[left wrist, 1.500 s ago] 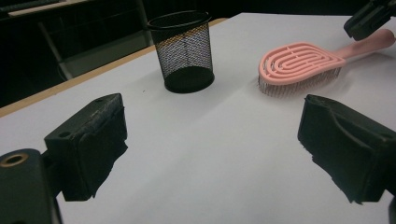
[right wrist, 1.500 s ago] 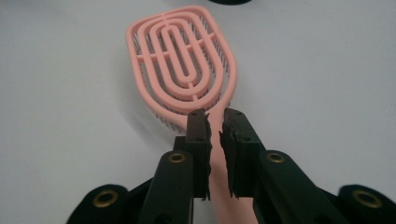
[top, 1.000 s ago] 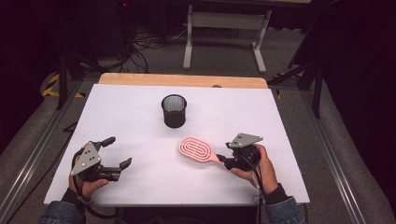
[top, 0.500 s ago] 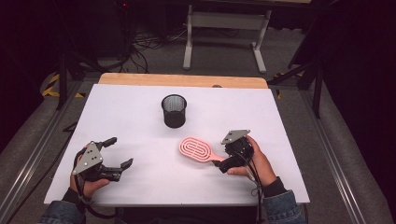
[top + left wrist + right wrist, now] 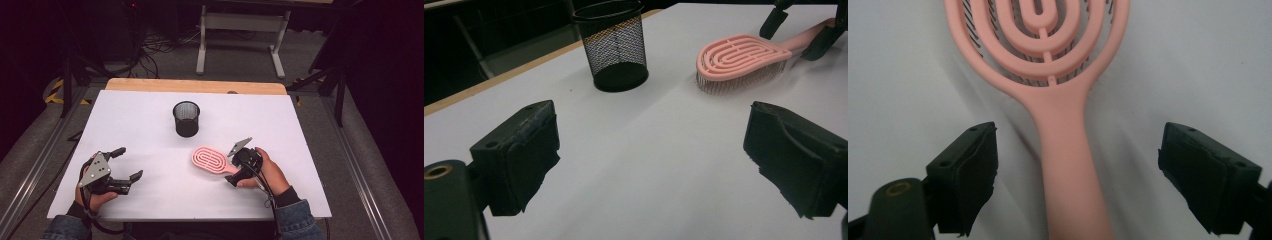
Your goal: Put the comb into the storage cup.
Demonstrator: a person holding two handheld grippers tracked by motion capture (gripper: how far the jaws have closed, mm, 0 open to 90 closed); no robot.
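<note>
Dim room, dark surroundings; white table (image 5: 150, 110) evenly lit from overhead, soft short shadows. High view grainy. Right gripper view: brush handle (image 5: 1068, 165) blurred at bottom centre. No glare.

hairbrush (image 5: 211, 161): 1, pink | mesh cup (image 5: 186, 118): 1, black | table (image 5: 150, 110): 1, white | grippers: 2

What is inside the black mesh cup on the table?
Through the mesh cup wall in the left gripper view nothing stands up inside it; the pink hairbrush lies outside on the white table. The cup's dark floor cannot be made out from above.
</note>
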